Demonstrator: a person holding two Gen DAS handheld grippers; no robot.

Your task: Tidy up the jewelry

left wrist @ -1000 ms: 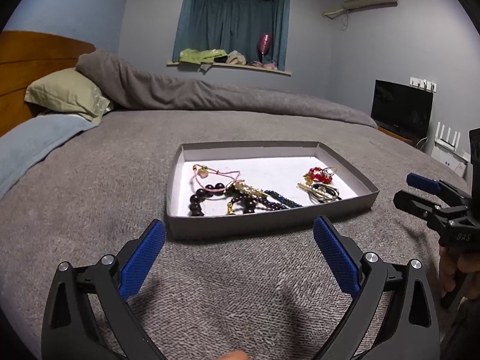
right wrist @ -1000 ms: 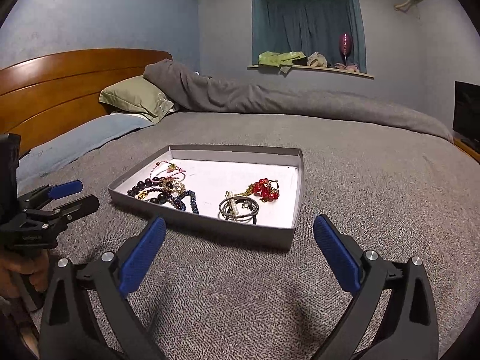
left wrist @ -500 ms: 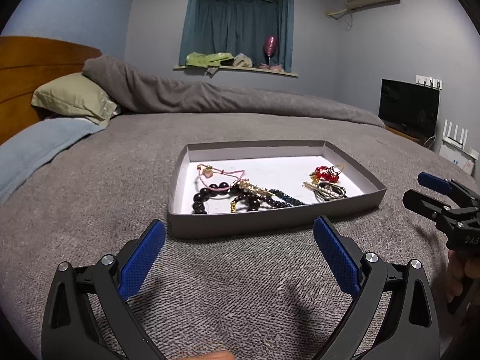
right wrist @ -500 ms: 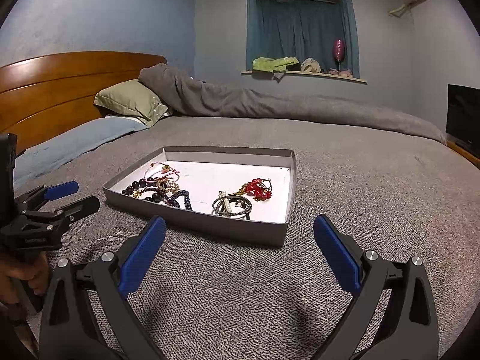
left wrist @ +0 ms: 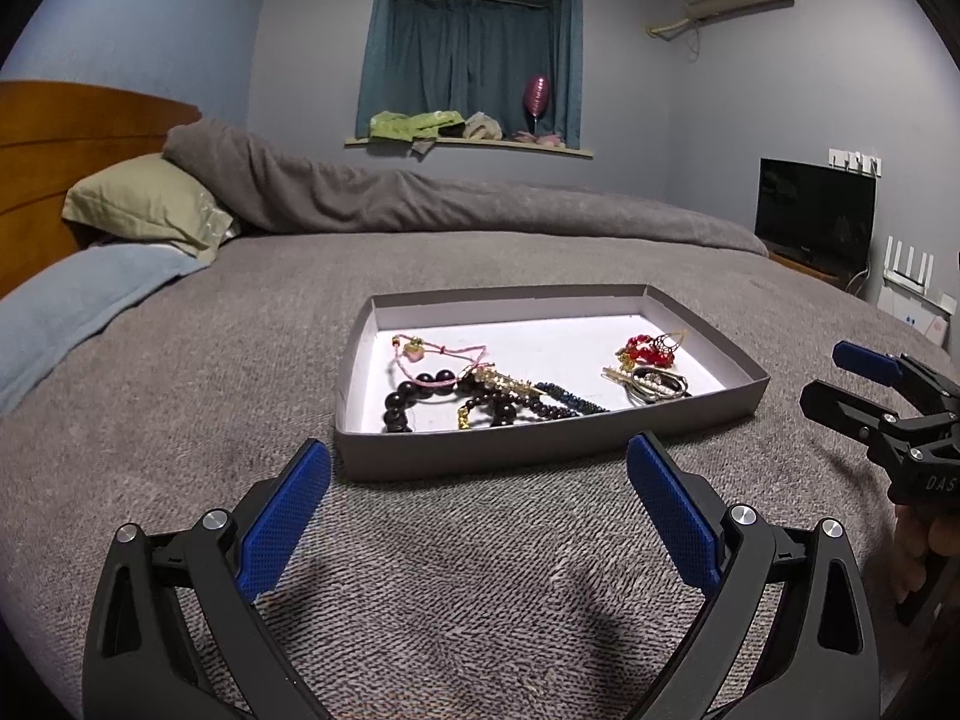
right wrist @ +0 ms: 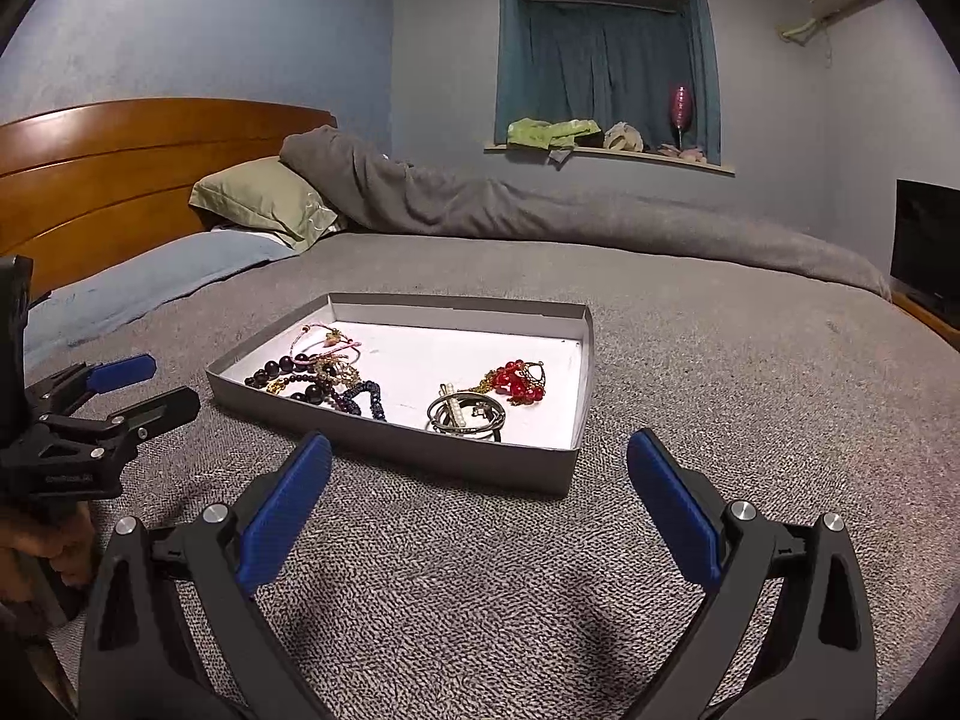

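Left claw (left wrist: 477, 480): spread wide, holding nothing, low over the grey bed (left wrist: 180, 420).
Right claw (right wrist: 479, 480): spread wide, holding nothing – also just short of the tray.
Tray (left wrist: 540, 447): one shallow grey box on the bed, ahead of both claws.
Jewelry, left end: dark bead bracelets (left wrist: 414, 399), a pink cord (left wrist: 444, 351) and a gold piece, tangled together.
Jewelry, right end: one red bead cluster (right wrist: 516, 384), and silver bangles (right wrist: 465, 414) nearer.
Left view only: a television (left wrist: 813, 216) whole – the right view cuts it off.
Right view only: the full wooden headboard (right wrist: 120, 180).
Far: one green pillow (left wrist: 144, 204), curtained window.
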